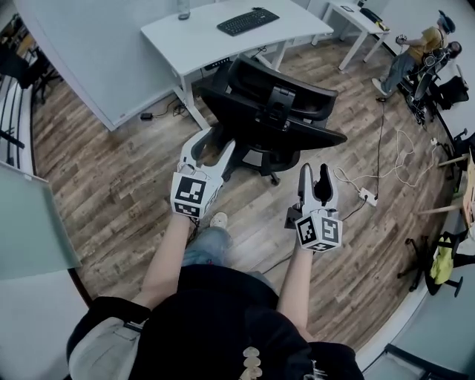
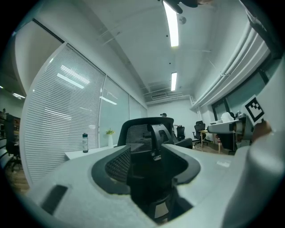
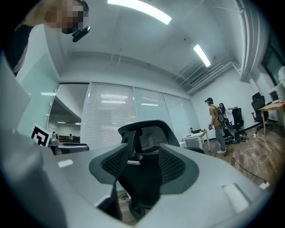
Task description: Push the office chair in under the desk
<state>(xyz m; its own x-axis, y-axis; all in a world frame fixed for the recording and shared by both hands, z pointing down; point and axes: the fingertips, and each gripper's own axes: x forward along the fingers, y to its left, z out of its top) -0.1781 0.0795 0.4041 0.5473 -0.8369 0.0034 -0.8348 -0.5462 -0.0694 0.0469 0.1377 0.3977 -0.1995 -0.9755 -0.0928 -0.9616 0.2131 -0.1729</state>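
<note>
A black mesh office chair (image 1: 271, 111) stands on the wood floor with its back toward me, in front of the white desk (image 1: 185, 44). Its seat is out from under the desk. My left gripper (image 1: 211, 147) is open, its tips close to the chair's left rear side; I cannot tell if they touch. My right gripper (image 1: 315, 175) is open and hangs a little short of the chair's right rear edge. The left gripper view frames the chair (image 2: 149, 133) between the open jaws of the left gripper (image 2: 149, 165). In the right gripper view the chair (image 3: 149, 133) sits beyond the right gripper (image 3: 142, 165).
A keyboard (image 1: 249, 21) and a bottle (image 1: 183, 9) are on the desk. A power strip (image 1: 367, 197) with white cables lies on the floor to the right. A person (image 1: 414, 50) is beside a second desk (image 1: 356, 15) at the back right. My foot (image 1: 217, 220) is behind the chair.
</note>
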